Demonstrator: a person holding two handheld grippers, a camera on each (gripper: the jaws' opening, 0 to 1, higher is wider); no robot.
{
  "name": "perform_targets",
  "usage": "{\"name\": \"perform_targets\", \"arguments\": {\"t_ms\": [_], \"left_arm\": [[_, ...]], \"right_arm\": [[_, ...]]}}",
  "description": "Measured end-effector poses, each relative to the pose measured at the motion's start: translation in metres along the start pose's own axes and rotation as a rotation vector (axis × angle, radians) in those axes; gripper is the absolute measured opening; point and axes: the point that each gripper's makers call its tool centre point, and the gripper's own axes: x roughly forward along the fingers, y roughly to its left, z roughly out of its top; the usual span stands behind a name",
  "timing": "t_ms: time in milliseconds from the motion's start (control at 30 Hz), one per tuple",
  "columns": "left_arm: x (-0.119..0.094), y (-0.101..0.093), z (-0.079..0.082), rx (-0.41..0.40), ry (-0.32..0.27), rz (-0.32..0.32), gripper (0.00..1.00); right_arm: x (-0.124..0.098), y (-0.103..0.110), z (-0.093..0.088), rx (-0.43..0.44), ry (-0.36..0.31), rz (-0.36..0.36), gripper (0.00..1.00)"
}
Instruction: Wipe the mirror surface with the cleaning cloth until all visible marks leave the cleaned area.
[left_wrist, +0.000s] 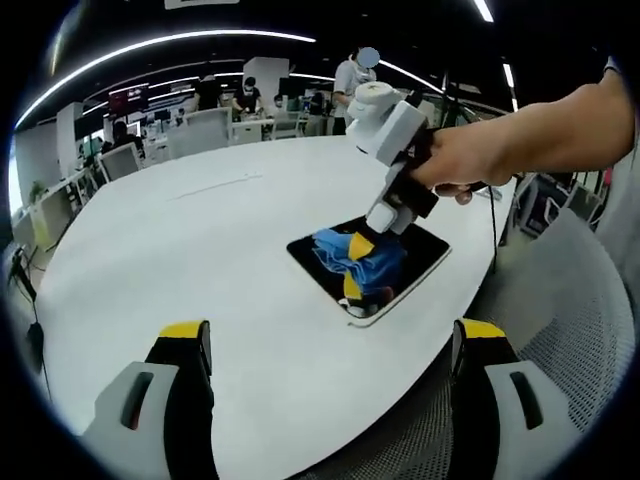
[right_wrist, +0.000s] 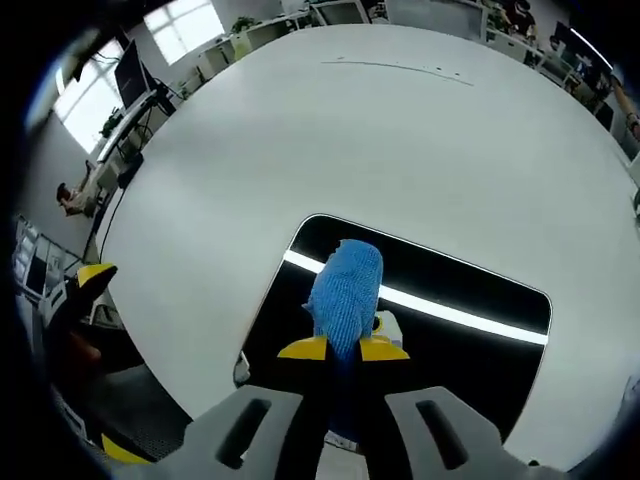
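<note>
A: Status on surroundings?
B: Large round white table (left_wrist: 200, 240), matte top, bare apart from the work items. Open-plan office behind, ceiling light strips, desks, a few people in the background. Grey mesh chair back (left_wrist: 590, 330) just off the table edge on the near side.

A: Mirror?
B: Dark rectangular mirror with rounded corners and a thin pale rim (right_wrist: 480, 340), lying flat on the table near the edge closest to the person. Glossy, reads black, carrying a bright reflected ceiling strip across it in the right gripper view. Seen at an angle in the left gripper view (left_wrist: 425, 250). No marks resolvable on the exposed glass at this resolution.

A: Cloth?
B: Blue fluffy microfibre cleaning cloth (right_wrist: 345, 290), bunched into a wad, pressed onto the mirror towards one end. Looks crumpled, with darker folds, in the left gripper view (left_wrist: 360, 255).

A: Grippers?
B: Right gripper (right_wrist: 343, 349), grey body, yellow-tipped black jaws pinched together on the cloth, held in a hand (left_wrist: 465, 160) above the mirror. Left gripper (left_wrist: 330, 345) off the mirror, over the table edge, jaws spread wide, nothing between them.
</note>
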Motion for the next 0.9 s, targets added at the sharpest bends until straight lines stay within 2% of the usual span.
{"name": "perform_targets", "arguments": {"t_ms": [33, 233, 467, 667, 900], "left_arm": [[0.001, 0.000, 0.000, 0.003, 0.002, -0.003, 0.99], [0.001, -0.001, -0.002, -0.005, 0.007, -0.007, 0.99], [0.001, -0.001, -0.002, 0.000, 0.009, -0.004, 0.99], [0.001, -0.001, -0.003, -0.005, 0.009, -0.002, 0.99], [0.000, -0.002, -0.003, -0.005, 0.011, 0.002, 0.99]], "right_arm": [[0.005, -0.001, 0.001, 0.003, 0.001, 0.003, 0.03], [-0.004, 0.008, -0.014, 0.003, 0.004, 0.021, 0.03], [-0.008, 0.015, -0.025, -0.008, 0.005, 0.034, 0.03], [-0.013, 0.018, -0.033, 0.002, -0.019, 0.039, 0.03], [-0.016, 0.023, -0.043, 0.002, -0.010, 0.048, 0.03]]}}
